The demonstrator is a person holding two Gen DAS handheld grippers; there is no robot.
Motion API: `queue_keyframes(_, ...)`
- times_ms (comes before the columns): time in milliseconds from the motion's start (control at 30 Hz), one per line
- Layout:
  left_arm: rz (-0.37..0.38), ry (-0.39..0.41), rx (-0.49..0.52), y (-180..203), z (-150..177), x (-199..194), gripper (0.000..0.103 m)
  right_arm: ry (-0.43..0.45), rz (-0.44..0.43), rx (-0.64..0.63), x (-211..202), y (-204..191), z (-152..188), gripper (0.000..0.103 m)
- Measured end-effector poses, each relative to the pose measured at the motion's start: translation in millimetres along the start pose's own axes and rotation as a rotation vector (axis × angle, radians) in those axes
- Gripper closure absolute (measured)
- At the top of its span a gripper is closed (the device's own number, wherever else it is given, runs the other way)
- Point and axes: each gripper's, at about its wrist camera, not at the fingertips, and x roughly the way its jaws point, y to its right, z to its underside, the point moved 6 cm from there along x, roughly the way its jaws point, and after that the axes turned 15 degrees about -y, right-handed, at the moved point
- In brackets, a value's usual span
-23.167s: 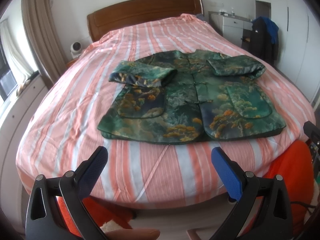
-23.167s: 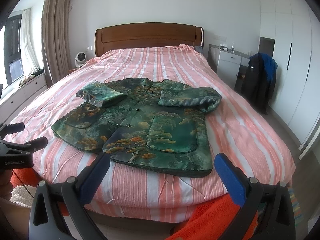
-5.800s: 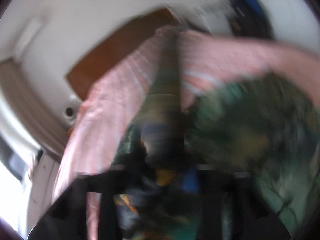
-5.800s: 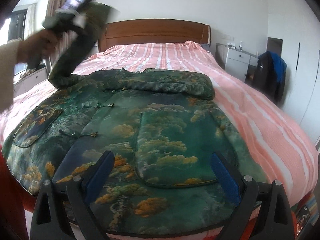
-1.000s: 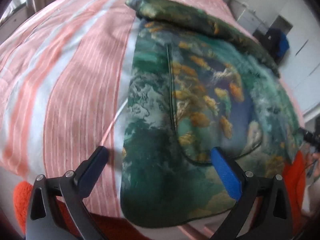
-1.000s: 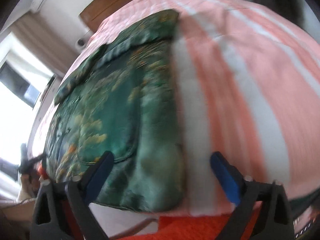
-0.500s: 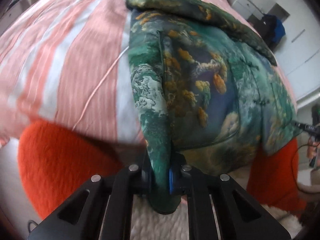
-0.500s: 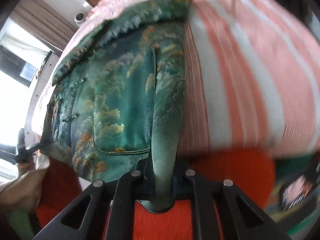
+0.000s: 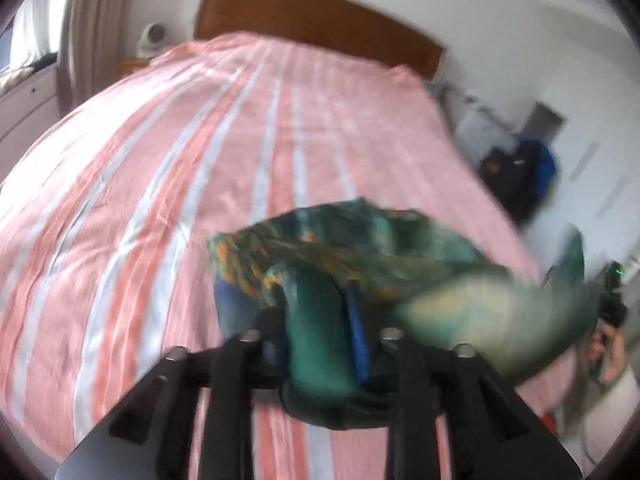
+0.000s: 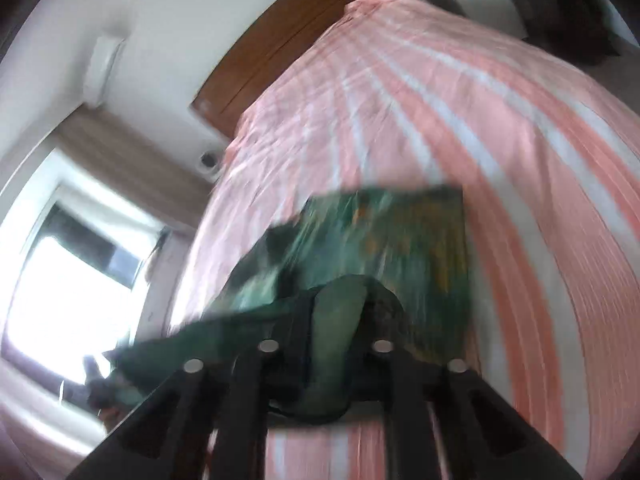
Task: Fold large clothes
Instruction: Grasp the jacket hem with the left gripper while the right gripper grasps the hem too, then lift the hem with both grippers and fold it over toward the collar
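Note:
The green patterned jacket (image 9: 360, 248) is lifted off the pink striped bed (image 9: 200, 128) by its bottom hem. My left gripper (image 9: 320, 332) is shut on one hem corner, with cloth bunched between the jaws. My right gripper (image 10: 336, 336) is shut on the other hem corner; in the right wrist view the jacket (image 10: 400, 240) hangs forward over the bed (image 10: 480, 100). Both views are motion-blurred. The sleeves and collar are hidden under the raised cloth.
A wooden headboard (image 9: 320, 24) is at the far end of the bed. A dark jacket on a chair (image 9: 520, 176) stands on the right. A window (image 10: 72, 272) and curtains are on the left. The other hand (image 9: 608, 344) shows at the right edge.
Both grippers, shut on the hem corners, have lifted the jacket's bottom edge off the bed foot and swung it up and forward toward the headboard.

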Motion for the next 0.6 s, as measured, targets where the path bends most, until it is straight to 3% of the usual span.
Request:
queue_keyframes(33, -0.023, -0.028, -0.021, -15, 0, 5, 0.036, 0.009, -0.011, 0.032, 13, 5, -12, 0.054)
queue_keyframes(67, -0.069, -0.065, -0.059, -29, 0, 14, 0.018, 0.034, -0.027, 0.09, 28, 16, -23, 0.024)
queue_keyframes(100, -0.104, -0.065, -0.103, -41, -3, 17, 0.015, 0.058, -0.024, 0.13, 33, 24, -26, 0.008)
queue_keyframes(233, -0.045, -0.006, -0.145, -78, 15, -5, 0.004, 0.142, -0.079, 0.23, 21, 45, -33, 0.008)
queue_keyframes(333, -0.064, 0.0, -0.081, -79, 14, 1, 0.003, 0.101, 0.086, 0.123, 10, 43, -37, 0.005)
queue_keyframes(433, -0.088, -0.102, 0.02, -57, 9, 40, 0.004, -0.029, 0.261, -0.065, 38, 28, -40, 0.005)
queue_keyframes(500, -0.142, -0.158, 0.083, -37, 7, 76, 0.011, -0.088, 0.34, -0.135, 66, 20, -39, 0.005)
queue_keyframes(533, -0.169, -0.176, 0.097, -30, 6, 88, 0.041, -0.093, 0.372, -0.15, 80, 18, -40, 0.006)
queue_keyframes(567, -0.189, -0.22, 0.101, -21, 9, 106, 0.085, -0.091, 0.398, -0.162, 94, 16, -41, 0.009)
queue_keyframes(600, -0.223, -0.231, 0.084, -20, 11, 109, 0.094, -0.095, 0.424, -0.166, 108, 16, -40, 0.025)
